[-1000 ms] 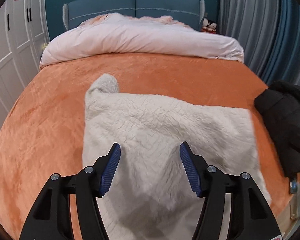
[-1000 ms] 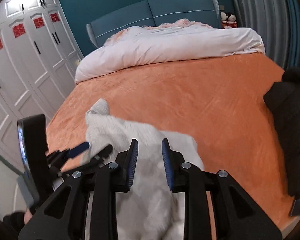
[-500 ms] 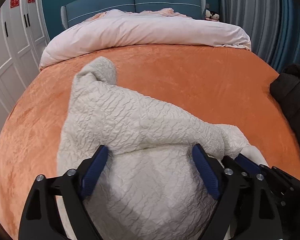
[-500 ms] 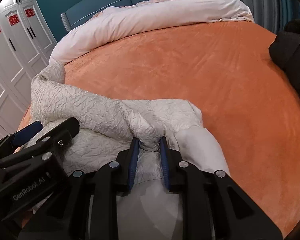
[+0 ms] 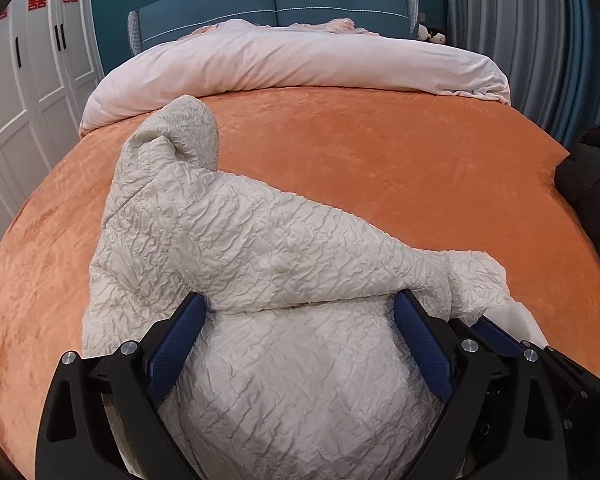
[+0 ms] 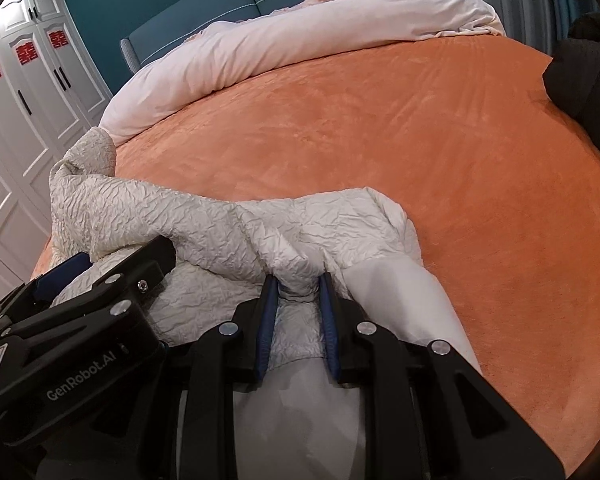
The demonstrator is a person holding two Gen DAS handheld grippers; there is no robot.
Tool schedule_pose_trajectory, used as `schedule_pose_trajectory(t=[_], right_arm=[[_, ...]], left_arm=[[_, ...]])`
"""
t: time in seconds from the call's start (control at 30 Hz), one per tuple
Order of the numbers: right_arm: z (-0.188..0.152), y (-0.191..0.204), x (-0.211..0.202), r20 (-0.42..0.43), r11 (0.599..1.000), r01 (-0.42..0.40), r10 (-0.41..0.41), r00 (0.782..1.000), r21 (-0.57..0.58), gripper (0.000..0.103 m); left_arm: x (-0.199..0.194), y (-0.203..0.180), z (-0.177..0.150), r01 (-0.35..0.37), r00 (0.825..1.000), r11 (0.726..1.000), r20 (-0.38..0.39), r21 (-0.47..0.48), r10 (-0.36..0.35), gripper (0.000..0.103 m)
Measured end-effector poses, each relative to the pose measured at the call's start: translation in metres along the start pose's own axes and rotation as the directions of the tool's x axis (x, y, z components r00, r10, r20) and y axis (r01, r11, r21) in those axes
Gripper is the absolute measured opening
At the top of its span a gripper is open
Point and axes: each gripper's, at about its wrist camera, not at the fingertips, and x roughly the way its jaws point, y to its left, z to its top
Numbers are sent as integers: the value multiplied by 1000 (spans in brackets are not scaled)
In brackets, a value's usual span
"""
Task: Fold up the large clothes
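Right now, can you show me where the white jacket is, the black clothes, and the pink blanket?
white jacket [image 5: 259,248], left wrist view, on its crinkled folded-over sleeve.
black clothes [image 6: 592,64], right wrist view, on the dark pile's upper part.
pink blanket [image 5: 300,60], left wrist view, on its smooth top.

Soft, even indoor light is filling both views, throwing only faint shadows under the folds of the cream garment [image 5: 259,248] and beneath the gripper fingers. The orange bedspread [image 6: 420,152] is showing a mild sheen — no harsh glare. Fisheye distortion is bending the bed's edges and the wardrobe [image 5: 39,92], and dark vignetting is closing in the corners. Focus is staying crisp — no motion blur.
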Motion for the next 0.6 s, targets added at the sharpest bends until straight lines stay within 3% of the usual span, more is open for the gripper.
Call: schedule_pose_trajectory(t=[0.27, 0.4, 0.47, 0.53, 0.6], right_arm=[[-3, 0, 3, 24, 1000, -10, 10, 1000, 11, 19], [4, -7, -18, 8, 996, -76, 76, 997, 48, 20], [7, -13, -57, 1, 994, -83, 83, 997, 76, 29], [-2, -19, -104, 36, 994, -86, 83, 996, 69, 58], [-26, -32, -149, 32, 995, -84, 82, 996, 62, 65]], left_arm=[[5, -2, -1, -11, 1000, 1000, 5, 2, 11, 94], [-28, 16, -2, 65, 998, 998, -1, -16, -65, 94], [-78, 43, -14, 121, 993, 992, -1, -42, -121, 94], [-118, 64, -35, 177, 984, 984, 15, -25, -176, 96], [-154, 84, -71, 199, 980, 980, 3, 18, -199, 97]])
